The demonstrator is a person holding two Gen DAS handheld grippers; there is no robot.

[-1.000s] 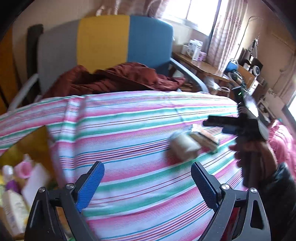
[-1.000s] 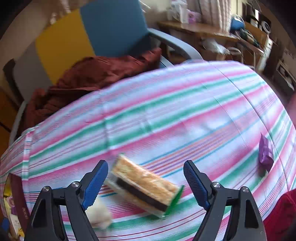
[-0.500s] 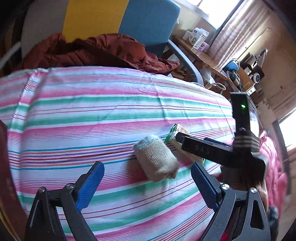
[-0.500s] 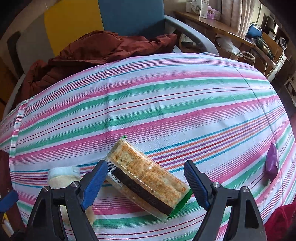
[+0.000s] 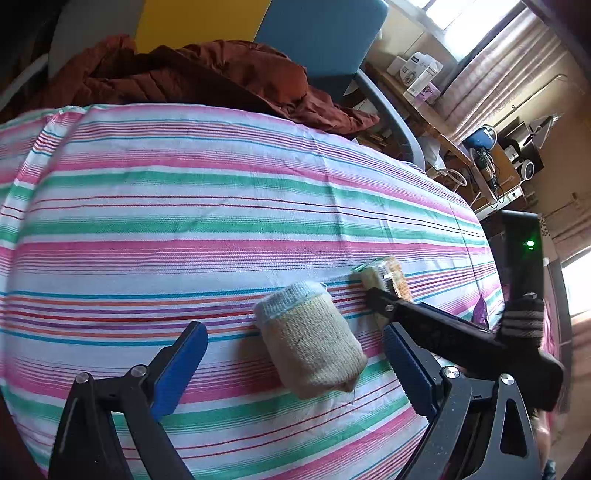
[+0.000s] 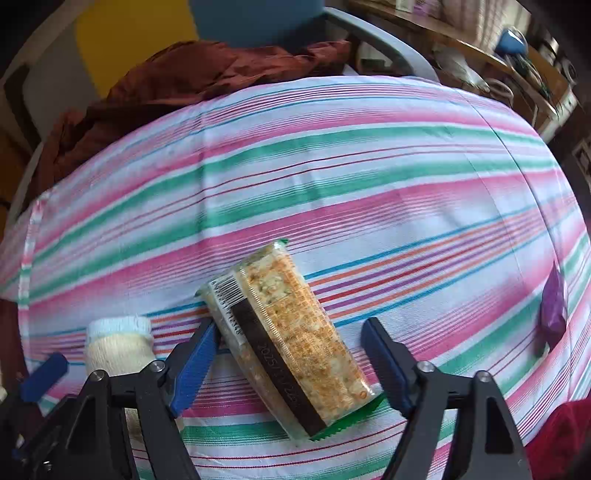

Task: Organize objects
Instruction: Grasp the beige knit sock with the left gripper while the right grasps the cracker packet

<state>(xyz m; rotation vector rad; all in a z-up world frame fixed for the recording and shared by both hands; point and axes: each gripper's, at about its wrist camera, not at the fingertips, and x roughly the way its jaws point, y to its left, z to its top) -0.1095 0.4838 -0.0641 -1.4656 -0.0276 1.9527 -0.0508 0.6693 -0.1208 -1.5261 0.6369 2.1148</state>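
Striped cloth: pink, green and white cover [image 6: 332, 155] over a rounded surface; everything of note lies on it.
Cracker packet: clear wrapper with green ends and a dark band, a stack of crackers inside [image 6: 288, 343]; it rests flat on the cloth between the blue pads of the right gripper [image 6: 288, 363].
Right jaws: spread wide; left pad [image 6: 195, 363] just beside or touching the packet's barcode side (cannot tell which), right pad clear of it. Nothing grasped.
Packet axis: long axis runs from upper left to lower right in the right wrist view, slantwise across the jaw gap; the far end points toward the chair, the near green end sits low between the fingers.
Rolled sock: beige knit roll with a pale blue-white cuff [image 5: 310, 343]; lies on the cloth between the pads of the left gripper [image 5: 291, 369], nearer the right pad, touching neither.
Left jaws: released, wide apart, nothing held.
Sock axis: cuff end points away from the left gripper, roll tilted slightly left.
Sock to packet: near each other, sock on the packet's left in the right wrist view.
Purple item: small wrapped thing [image 6: 554, 310] at the cloth's right edge, well apart from the packet.
Containers: none seen holding the objects.
Chair: grey, yellow and blue back [image 5: 321, 33] behind the cloth, a rust-brown garment [image 5: 207, 77] heaped on its seat.
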